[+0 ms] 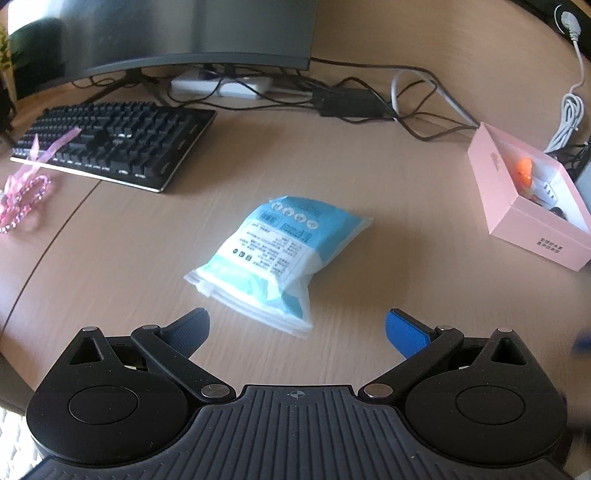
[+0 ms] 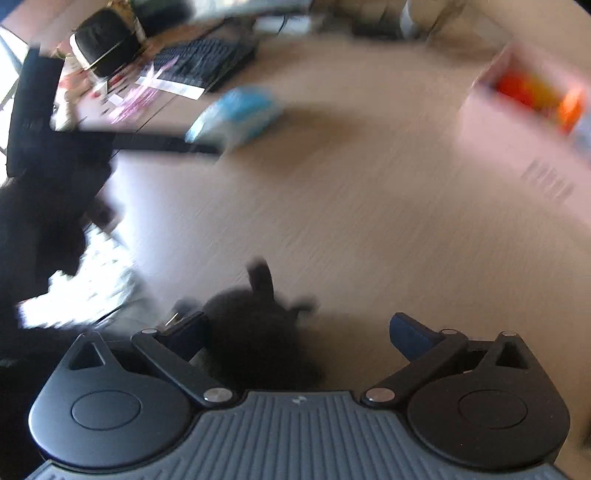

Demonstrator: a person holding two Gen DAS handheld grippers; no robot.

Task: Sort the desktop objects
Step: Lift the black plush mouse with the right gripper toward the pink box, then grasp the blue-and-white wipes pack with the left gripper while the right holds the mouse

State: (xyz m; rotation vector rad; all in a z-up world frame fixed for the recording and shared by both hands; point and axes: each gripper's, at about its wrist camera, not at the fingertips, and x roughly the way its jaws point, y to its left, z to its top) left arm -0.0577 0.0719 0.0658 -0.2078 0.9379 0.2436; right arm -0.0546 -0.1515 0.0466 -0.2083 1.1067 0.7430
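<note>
Left gripper [image 1: 297, 328] open, empty — blue-white packet [image 1: 275, 254] just ahead mid-desk, long axis slanting toward pink box [image 1: 524, 206]; right gripper [image 2: 299, 332] open, farther.

1. A sealed packet [image 1: 273, 254] lies near the middle of the bench [image 1: 369, 166], just ahead of the left tool [image 1: 297, 328], whose fingers stand wide apart with nothing between them.
2. A keyboard [image 1: 110, 144] sits behind and to the left of the packet, with a monitor [image 1: 192, 33] behind it.
3. A ribbon with beads [image 1: 26, 184] lies at the keyboard's left end, partly on it.
4. An open box [image 1: 532, 206] stands well to the right of the packet, with small items inside.
5. A power strip [image 1: 221, 86] and cables [image 1: 406, 110] lie behind, under the monitor and beside it.
6. In the right wrist view the bench is blurred; the right tool [image 2: 297, 332] stands wide, empty.
</note>
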